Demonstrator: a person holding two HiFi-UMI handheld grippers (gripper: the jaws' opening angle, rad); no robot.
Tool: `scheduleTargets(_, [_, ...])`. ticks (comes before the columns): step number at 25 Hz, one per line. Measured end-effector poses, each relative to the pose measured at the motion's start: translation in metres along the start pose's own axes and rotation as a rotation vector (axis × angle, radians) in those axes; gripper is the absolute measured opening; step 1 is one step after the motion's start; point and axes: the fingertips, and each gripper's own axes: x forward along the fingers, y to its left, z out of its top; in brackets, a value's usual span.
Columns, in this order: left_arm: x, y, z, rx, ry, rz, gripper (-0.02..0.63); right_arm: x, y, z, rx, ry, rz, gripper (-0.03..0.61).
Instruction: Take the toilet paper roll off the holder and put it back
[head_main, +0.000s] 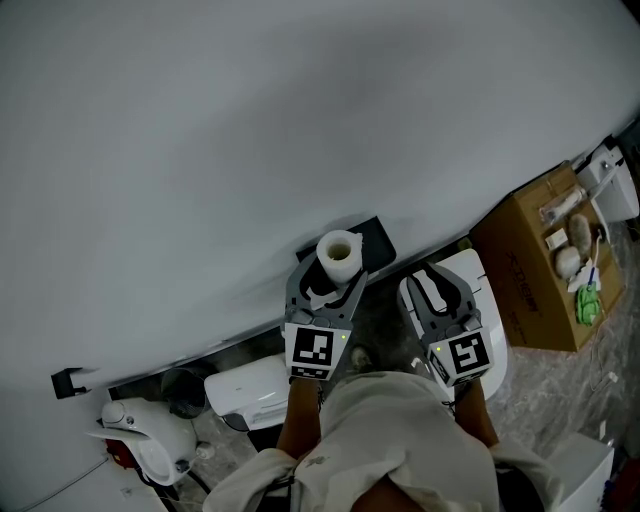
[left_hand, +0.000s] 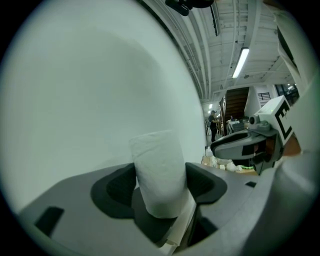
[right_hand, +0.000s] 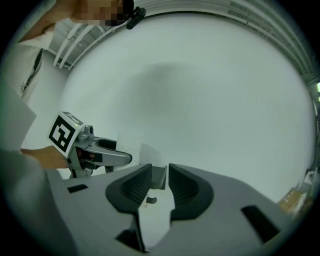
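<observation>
L gripper (left_hand: 161, 187) is clamped on the toilet paper roll (head_main: 339, 256). The roll stands upright btwn the pads w/ its core hole facing up, and a loose tail of paper hangs down into the gripper's throat. The black holder (head_main: 372, 238) sits on the white wall (head_main: 250, 150), just beyond and slightly R of the L gripper's tips. The roll reads as off it and held right in front. Can't tell from here if any part touches the holder.

R gripper (right_hand: 159, 182) is beside L, on its R. Its jaws are nearly together w/ only a slit btwn them and nothing gripped. A grey fitting (right_hand: 159, 178) shows beyond the slit, not ID'd.

Judgement: the removal half looks done, so the step in hand is the return. The next move calls for lining the core up w/ the holder's peg or seat and easing the roll on before the L pads let go. The grip should stay light, as the soft roll will squash. Watch that the tail doesn't snag.

Containers:
- Cardboard box (head_main: 525, 285), well to the R of R gripper. Pale lumps and something green lie on its top. Contents inside not visible.
- White toilet (head_main: 485, 330), below R gripper. Can't see into it.
</observation>
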Motion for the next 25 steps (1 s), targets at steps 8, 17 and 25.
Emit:
scheduleTargets(8, [0.003, 0.005, 0.000, 0.015, -0.015, 0.013, 0.316, -0.001, 0.002, 0.005, -0.001, -0.008, -0.016, 0.102])
scheduleTargets(17, [0.002, 0.006, -0.001, 0.015, -0.006, 0.022, 0.331, -0.006, 0.003, 0.008, -0.011, -0.006, -0.019, 0.103])
scheduleTargets(25, [-0.005, 0.006, 0.003, 0.017, -0.012, 0.046, 0.336, -0.014, 0.002, 0.006, -0.020, -0.009, -0.014, 0.102])
